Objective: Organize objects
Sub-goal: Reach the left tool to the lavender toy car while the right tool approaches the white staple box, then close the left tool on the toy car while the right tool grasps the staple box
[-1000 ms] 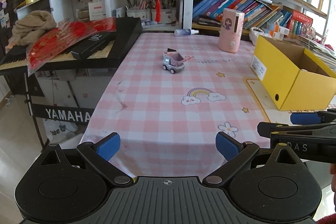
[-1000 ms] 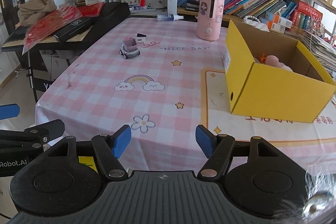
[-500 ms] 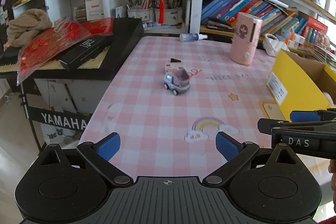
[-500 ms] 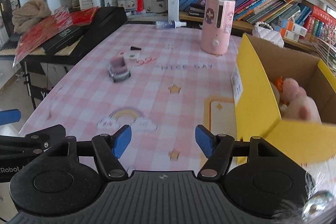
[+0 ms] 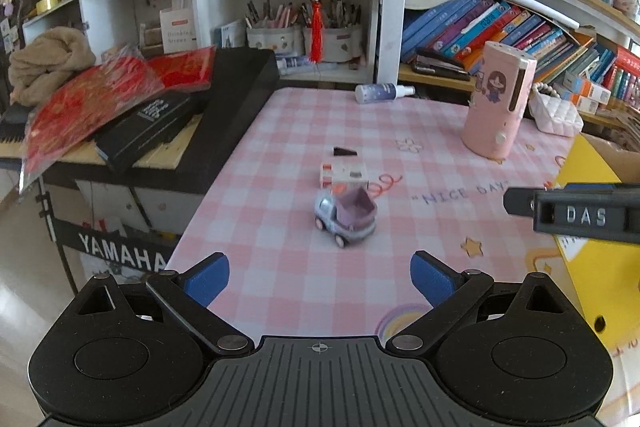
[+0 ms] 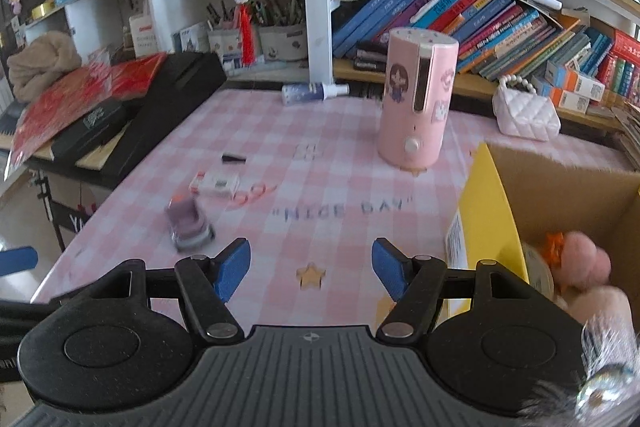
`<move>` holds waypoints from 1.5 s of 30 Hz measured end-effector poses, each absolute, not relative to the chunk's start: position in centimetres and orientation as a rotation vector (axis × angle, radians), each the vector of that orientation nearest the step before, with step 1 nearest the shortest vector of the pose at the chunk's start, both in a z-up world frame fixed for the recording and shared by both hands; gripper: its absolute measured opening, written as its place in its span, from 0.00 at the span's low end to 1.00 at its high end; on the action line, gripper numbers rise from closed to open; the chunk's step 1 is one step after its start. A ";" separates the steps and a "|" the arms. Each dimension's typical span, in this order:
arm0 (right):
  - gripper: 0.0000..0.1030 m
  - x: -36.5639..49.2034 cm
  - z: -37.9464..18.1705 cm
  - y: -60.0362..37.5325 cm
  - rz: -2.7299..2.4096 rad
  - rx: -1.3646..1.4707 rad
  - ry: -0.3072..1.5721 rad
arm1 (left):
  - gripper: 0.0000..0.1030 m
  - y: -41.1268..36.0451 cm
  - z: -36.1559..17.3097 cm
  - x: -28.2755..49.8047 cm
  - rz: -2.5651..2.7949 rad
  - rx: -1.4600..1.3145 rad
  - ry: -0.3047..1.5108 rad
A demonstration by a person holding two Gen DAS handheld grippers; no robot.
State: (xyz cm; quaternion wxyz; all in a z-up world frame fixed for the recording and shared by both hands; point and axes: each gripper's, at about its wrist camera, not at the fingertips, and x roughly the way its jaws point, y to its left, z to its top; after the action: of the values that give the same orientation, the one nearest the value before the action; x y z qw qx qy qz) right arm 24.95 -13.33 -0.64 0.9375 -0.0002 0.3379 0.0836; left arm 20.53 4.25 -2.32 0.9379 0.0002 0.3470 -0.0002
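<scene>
Left wrist view: we see our left claw (image 5: 319,277) spread wide and empty above the pink checked bench (image 5: 280,267), the small grey-and-purple toy truck (image 5: 346,218) just ahead. Our right claw (image 6: 311,269) gapes wide too, beside the yellow cardboard box (image 6: 486,227).

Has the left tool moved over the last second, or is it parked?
Yes. The left tool has advanced across the table: the toy truck and pink humidifier look nearer and lower in its view than before.
</scene>
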 end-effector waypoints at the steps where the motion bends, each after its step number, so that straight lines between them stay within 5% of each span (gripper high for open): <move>1: 0.64 25.5 -0.5 -13.4 0.172 0.001 0.687 | 0.95 4.1 -2.4 20.9 0.000 0.002 0.706; 23: 0.64 33.8 -1.0 -12.1 0.228 -0.005 0.704 | 0.79 2.1 -8.6 31.7 0.005 0.000 0.797; 27: 0.64 34.5 -1.2 -11.8 0.249 -0.011 0.712 | 0.57 2.0 -9.6 32.6 0.009 0.006 0.825; 45: 0.63 40.8 -7.8 -1.4 0.395 -0.116 0.810 | 0.57 9.9 -5.2 24.0 0.174 -0.146 0.772</move>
State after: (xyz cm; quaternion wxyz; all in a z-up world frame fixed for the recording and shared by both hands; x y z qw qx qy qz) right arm 40.81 -1.35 -7.80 0.8986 -0.0562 0.3910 0.1908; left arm 23.95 9.86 -5.21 0.9202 -0.0712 0.3756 0.0845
